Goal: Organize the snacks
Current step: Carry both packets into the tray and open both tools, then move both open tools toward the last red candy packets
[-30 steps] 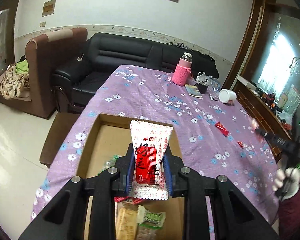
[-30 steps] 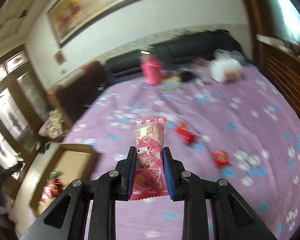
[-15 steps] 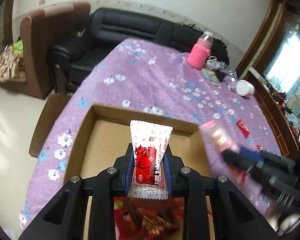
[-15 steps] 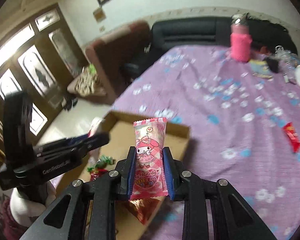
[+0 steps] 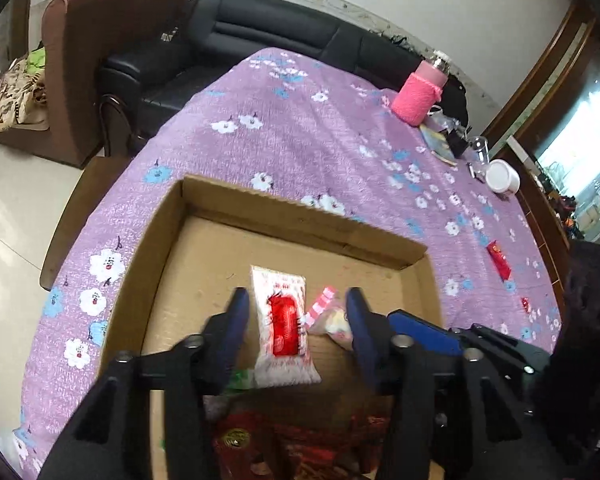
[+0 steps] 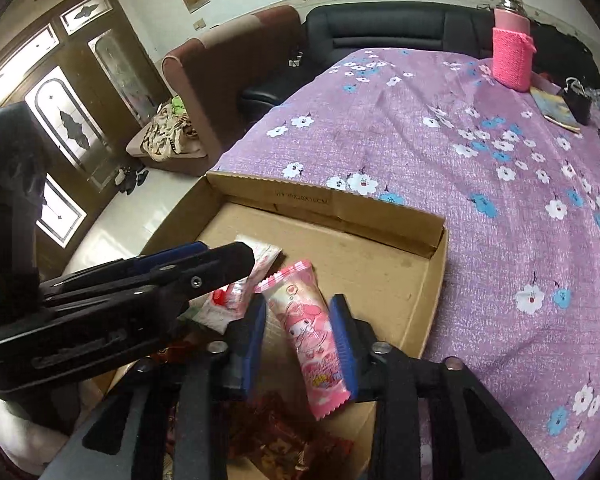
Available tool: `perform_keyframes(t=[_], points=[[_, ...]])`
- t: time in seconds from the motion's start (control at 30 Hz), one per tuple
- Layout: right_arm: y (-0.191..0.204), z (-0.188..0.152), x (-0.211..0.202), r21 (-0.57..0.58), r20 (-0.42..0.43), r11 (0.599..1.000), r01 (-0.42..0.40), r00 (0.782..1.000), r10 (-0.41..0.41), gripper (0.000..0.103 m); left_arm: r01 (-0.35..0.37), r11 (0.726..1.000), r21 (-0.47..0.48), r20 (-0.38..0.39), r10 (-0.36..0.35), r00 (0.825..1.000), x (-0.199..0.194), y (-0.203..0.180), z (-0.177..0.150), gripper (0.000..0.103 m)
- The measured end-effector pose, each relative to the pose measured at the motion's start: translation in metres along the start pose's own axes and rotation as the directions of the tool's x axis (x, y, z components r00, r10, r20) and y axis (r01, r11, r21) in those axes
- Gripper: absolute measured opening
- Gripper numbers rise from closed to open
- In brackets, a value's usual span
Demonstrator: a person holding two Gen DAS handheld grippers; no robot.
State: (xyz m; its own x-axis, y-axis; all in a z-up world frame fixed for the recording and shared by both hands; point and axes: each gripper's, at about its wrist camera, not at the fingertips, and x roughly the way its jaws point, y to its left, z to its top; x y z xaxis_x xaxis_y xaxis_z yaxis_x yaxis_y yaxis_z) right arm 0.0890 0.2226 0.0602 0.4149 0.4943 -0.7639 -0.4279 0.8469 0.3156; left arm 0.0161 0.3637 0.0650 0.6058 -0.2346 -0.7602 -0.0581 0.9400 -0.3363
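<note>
Above cardboard box (image 5: 300,220): left gripper (image 5: 294,322), jaws opening, red-and-white packet (image 5: 282,328) loose between them; right gripper (image 5: 424,330) just beside.

Matt brown cardboard box (image 5: 292,216) on a woven floral cloth (image 5: 324,136); glossy plastic (crinkled) snack wrappers (image 6: 312,328).

The red packets (image 5: 300,440) at the box's (image 5: 300,216) near end are blurred, half hidden behind gripper arms.

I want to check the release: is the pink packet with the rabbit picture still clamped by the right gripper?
Not clamped. The right gripper is opening, and the pink packet lies tilted between its pads, with a gap on the left side, over the cardboard box.
</note>
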Motion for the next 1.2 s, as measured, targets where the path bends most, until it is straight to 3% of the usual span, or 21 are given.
perform_keyframes(t=[0.1, 0.17, 0.2, 0.33, 0.37, 0.47, 0.53, 0.57, 0.63, 0.73, 0.8, 0.93, 1.2], points=[[-0.002, -0.001, -0.015, 0.006, 0.027, 1.0, 0.001, 1.0, -0.001, 0.04, 0.001, 1.0, 0.007, 0.026, -0.001, 1.0, -0.014, -0.006, -0.002, 0.055], [-0.005, -0.005, -0.031, 0.011, 0.053, 1.0, -0.006, 0.999, 0.006, 0.04, -0.029, 1.0, 0.006, 0.044, 0.028, 0.999, -0.025, -0.011, -0.003, 0.064], [-0.007, -0.007, -0.039, 0.011, 0.064, 1.0, -0.008, 0.998, 0.007, 0.04, -0.044, 0.999, 0.001, 0.063, 0.044, 0.997, -0.035, -0.015, -0.004, 0.07], [-0.015, -0.021, -0.074, 0.008, 0.124, 1.0, 0.007, 0.992, -0.008, 0.041, -0.024, 1.0, 0.001, 0.162, 0.024, 0.987, -0.076, -0.035, -0.015, 0.075], [-0.019, -0.025, -0.083, 0.013, 0.141, 1.0, 0.013, 0.99, -0.015, 0.044, -0.036, 0.999, 0.01, 0.2, 0.033, 0.979, -0.089, -0.045, -0.021, 0.077], [-0.034, -0.04, -0.109, 0.048, 0.191, 0.998, 0.042, 0.98, -0.05, 0.051, -0.124, 0.992, 0.039, 0.339, 0.103, 0.935, -0.125, -0.081, -0.045, 0.098], [-0.047, -0.053, -0.126, 0.086, 0.222, 0.995, 0.058, 0.972, -0.076, 0.051, -0.118, 0.991, 0.06, 0.41, 0.083, 0.908, -0.142, -0.106, -0.068, 0.103], [-0.053, -0.058, -0.131, 0.105, 0.23, 0.992, 0.064, 0.969, -0.086, 0.051, -0.094, 0.993, 0.071, 0.422, 0.056, 0.905, -0.145, -0.117, -0.077, 0.103], [-0.065, -0.067, -0.139, 0.137, 0.238, 0.988, 0.072, 0.966, -0.103, 0.051, -0.048, 0.994, 0.101, 0.4, 0.003, 0.917, -0.144, -0.14, -0.095, 0.103], [-0.088, -0.086, -0.154, 0.195, 0.244, 0.976, 0.092, 0.96, -0.139, 0.051, -0.104, 0.985, 0.138, 0.359, 0.048, 0.932, -0.133, -0.171, -0.113, 0.103], [-0.102, -0.097, -0.164, 0.231, 0.254, 0.968, 0.096, 0.955, -0.155, 0.051, -0.169, 0.971, 0.167, 0.366, 0.098, 0.925, -0.13, -0.189, -0.124, 0.103], [-0.136, -0.121, -0.181, 0.321, 0.258, 0.943, 0.091, 0.949, -0.179, 0.052, -0.231, 0.947, 0.225, 0.371, 0.136, 0.919, -0.126, -0.213, -0.139, 0.103], [-0.177, -0.147, -0.204, 0.41, 0.254, 0.907, 0.1, 0.942, -0.219, 0.052, -0.222, 0.937, 0.268, 0.343, 0.123, 0.931, -0.121, -0.233, -0.148, 0.103]])
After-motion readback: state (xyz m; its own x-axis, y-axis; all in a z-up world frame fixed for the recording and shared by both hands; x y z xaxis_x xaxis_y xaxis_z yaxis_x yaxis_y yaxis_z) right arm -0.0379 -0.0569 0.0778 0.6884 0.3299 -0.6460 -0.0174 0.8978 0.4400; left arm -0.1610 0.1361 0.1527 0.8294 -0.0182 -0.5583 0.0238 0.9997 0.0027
